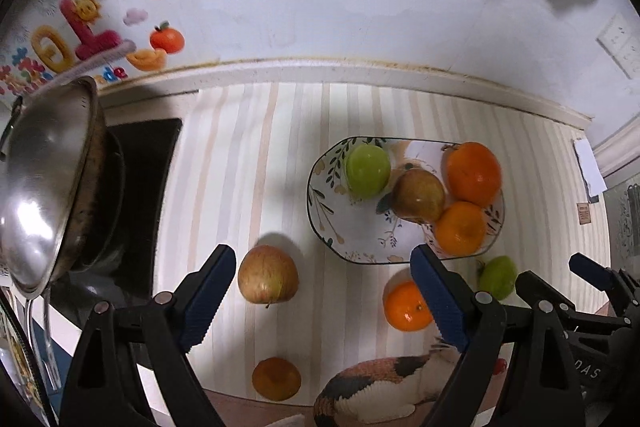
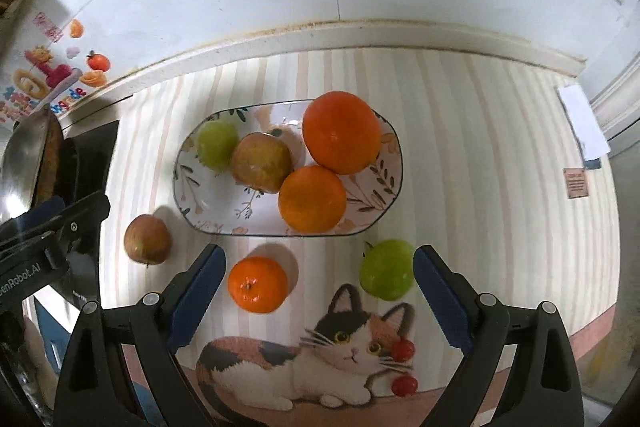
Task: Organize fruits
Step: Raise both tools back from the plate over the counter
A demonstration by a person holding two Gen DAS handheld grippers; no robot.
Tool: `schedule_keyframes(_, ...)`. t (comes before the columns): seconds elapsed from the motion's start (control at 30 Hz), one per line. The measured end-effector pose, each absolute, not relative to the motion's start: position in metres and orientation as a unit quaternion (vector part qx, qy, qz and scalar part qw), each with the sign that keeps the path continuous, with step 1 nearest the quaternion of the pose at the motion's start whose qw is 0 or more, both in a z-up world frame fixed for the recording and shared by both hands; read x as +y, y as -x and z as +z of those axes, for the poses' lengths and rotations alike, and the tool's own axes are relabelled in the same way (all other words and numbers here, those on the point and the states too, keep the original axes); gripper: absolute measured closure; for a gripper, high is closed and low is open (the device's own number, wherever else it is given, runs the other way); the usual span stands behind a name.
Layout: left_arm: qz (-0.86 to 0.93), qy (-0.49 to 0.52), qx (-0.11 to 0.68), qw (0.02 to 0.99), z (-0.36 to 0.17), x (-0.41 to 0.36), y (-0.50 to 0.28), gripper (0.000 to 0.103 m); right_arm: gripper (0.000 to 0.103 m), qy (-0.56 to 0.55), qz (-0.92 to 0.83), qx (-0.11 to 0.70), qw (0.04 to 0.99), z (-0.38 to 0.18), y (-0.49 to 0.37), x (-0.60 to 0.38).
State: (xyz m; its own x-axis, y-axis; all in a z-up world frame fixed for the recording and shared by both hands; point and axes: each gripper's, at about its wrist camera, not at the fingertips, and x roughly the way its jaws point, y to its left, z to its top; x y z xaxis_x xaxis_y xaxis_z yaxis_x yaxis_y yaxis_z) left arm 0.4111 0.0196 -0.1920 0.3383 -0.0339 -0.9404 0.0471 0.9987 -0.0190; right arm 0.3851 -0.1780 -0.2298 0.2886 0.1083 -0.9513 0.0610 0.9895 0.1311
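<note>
On the striped worktop (image 2: 480, 155), a russet apple (image 1: 268, 274) lies between the released left claw's (image 1: 324, 295) fingers, a small orange mandarin (image 2: 258, 283) and green apple (image 2: 387, 269) between the released right claw's (image 2: 318, 301), before the oval floral plate (image 2: 188, 179) of fruit; only the left view shows another mandarin (image 1: 276, 378) at the near edge.

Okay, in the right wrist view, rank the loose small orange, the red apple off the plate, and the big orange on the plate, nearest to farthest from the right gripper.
1. Small orange, just ahead of the left finger.
2. Red apple, farther left, beside the plate.
3. Big orange, at the plate's far end.
</note>
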Motion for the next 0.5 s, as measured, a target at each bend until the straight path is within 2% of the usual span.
schedule_keyframes(0.5, -0.049, -0.001, 0.527, 0.849, -0.137, 0.019, -0.347, 0.014, 0.006, -0.055, 0.003, 0.527, 0.848, -0.149, -0.324, -0.176)
